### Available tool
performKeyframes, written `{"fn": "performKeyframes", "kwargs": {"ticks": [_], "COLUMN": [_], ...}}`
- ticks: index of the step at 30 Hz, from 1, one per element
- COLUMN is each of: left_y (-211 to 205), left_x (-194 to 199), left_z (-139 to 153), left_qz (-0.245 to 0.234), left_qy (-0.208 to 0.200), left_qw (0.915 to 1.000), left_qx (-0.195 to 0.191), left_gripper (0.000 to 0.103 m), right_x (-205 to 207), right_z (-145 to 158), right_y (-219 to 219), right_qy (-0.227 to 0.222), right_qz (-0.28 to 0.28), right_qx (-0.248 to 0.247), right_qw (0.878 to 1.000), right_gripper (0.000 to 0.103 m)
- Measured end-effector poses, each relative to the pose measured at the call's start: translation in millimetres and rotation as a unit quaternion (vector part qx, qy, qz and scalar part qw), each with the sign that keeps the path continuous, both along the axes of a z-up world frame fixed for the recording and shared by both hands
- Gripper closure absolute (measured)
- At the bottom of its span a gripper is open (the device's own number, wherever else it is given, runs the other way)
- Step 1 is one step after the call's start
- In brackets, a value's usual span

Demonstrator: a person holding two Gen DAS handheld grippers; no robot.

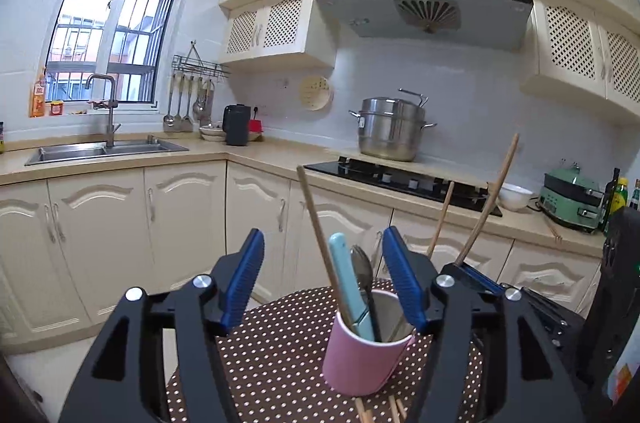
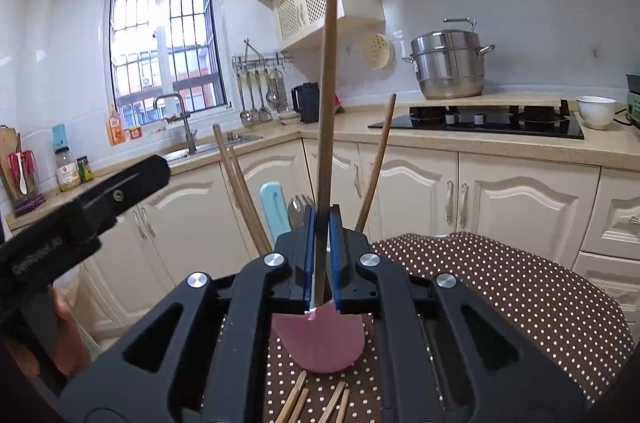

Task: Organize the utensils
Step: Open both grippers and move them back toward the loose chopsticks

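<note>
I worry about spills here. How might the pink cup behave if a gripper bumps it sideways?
The pink cup looks apt to tip: tall utensils, among them a blue-handled one and a chopstick, lean out well above its rim. It stands on a dotted cloth, which may grip or bunch rather than let it slide. It appears rigid.

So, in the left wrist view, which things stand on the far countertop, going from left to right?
Sink → black kettle → steel steamer pot → black gas hob → white bowl → green appliance → bottles.
</note>
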State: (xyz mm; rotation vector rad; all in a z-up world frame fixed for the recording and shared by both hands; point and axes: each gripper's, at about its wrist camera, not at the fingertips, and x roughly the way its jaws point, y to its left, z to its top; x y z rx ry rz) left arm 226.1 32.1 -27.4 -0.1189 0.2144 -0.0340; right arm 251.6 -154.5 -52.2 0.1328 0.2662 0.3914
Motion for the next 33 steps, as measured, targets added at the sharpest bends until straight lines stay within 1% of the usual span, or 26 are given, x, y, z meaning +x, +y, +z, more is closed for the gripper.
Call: {"fn": "performKeyframes", "kwargs": {"ticks": [1, 2, 3, 4, 11, 12, 15, 18, 21, 22, 24, 25, 27, 28, 29, 32, 33], "left_y": [2.0, 3.2, 4.9, 7.7, 18.7, 19.0, 20.4, 18.8, 16.0, 14.4, 12.7, 11.4, 10.8, 10.0, 8.8, 5.1, 4.5], "left_x": [-2.6, -3.9, -5.1, -7.2, -16.3, -17.7, -23.3, -22.0, -20.1, -19.8, -19.3, -19.1, -20.6, -20.9, -21.4, -22.9, -23.3], "left_z": [0.4, 1.4, 1.9, 2.3, 2.4, 1.7, -1.3, -7.7, -19.8, -25.8, -33.5, -40.0, -48.4, -53.6, -58.3, -67.6, -69.9], "left_qz": [0.002, 0.002, 0.001, -0.001, -0.012, -0.013, -0.024, -0.036, -0.042, -0.042, -0.044, -0.047, -0.052, -0.055, -0.055, -0.058, -0.060], "left_qy": [0.007, 0.011, 0.014, 0.022, 0.063, 0.069, 0.091, 0.125, 0.169, 0.191, 0.218, 0.239, 0.259, 0.272, 0.284, 0.305, 0.312], "left_qw": [1.0000, 0.9999, 0.9999, 0.9997, 0.9976, 0.9972, 0.9951, 0.9912, 0.9844, 0.9805, 0.9748, 0.9698, 0.9642, 0.9605, 0.9570, 0.9505, 0.9482], "left_qx": [0.001, 0.001, -0.001, -0.004, -0.026, -0.027, -0.030, -0.025, -0.022, -0.020, -0.017, -0.018, -0.020, -0.020, -0.017, -0.010, -0.009], "left_gripper": [0.040, 0.039, 0.039, 0.038, 0.036, 0.036, 0.035, 0.034, 0.034, 0.034, 0.034, 0.034, 0.034, 0.034, 0.034, 0.034, 0.034], "right_x": [-1.6, -3.4, -5.8, -8.6, -24.2, -26.7, -33.5, -39.4, -40.0, -39.7, -35.9, -33.8, -33.3, -33.9, -34.5, -39.0, -40.1], "right_z": [-0.4, -0.1, 0.1, 0.3, 8.2, 9.2, 9.9, 6.5, -4.5, -9.5, -26.5, -36.5, -53.9, -63.6, -68.7, -81.6, -83.5], "right_y": [1.7, 2.6, 3.0, 2.8, -1.0, -2.1, -7.4, -12.0, -16.5, -16.4, -14.8, -12.5, -10.1, -8.1, -6.6, -1.0, 0.8], "right_qy": [0.002, 0.002, 0.002, 0.001, 0.010, 0.011, 0.026, 0.057, 0.110, 0.129, 0.189, 0.220, 0.268, 0.293, 0.305, 0.335, 0.339], "right_qz": [-0.002, -0.004, -0.006, -0.007, -0.018, -0.021, -0.029, -0.034, -0.025, -0.022, -0.005, 0.003, 0.020, 0.029, 0.033, 0.048, 0.052], "right_qx": [-0.004, -0.005, -0.005, -0.003, -0.011, -0.012, -0.016, -0.028, -0.051, -0.062, -0.094, -0.113, -0.133, -0.145, -0.153, -0.172, -0.176], "right_qw": [1.000, 1.000, 1.000, 1.000, 1.000, 1.000, 0.999, 0.997, 0.992, 0.989, 0.977, 0.969, 0.954, 0.945, 0.939, 0.925, 0.923], "right_gripper": [0.081, 0.072, 0.051, 0.047, 0.047, 0.045, 0.044, 0.043, 0.043, 0.043, 0.043, 0.043, 0.043, 0.043, 0.044, 0.044, 0.044]}}
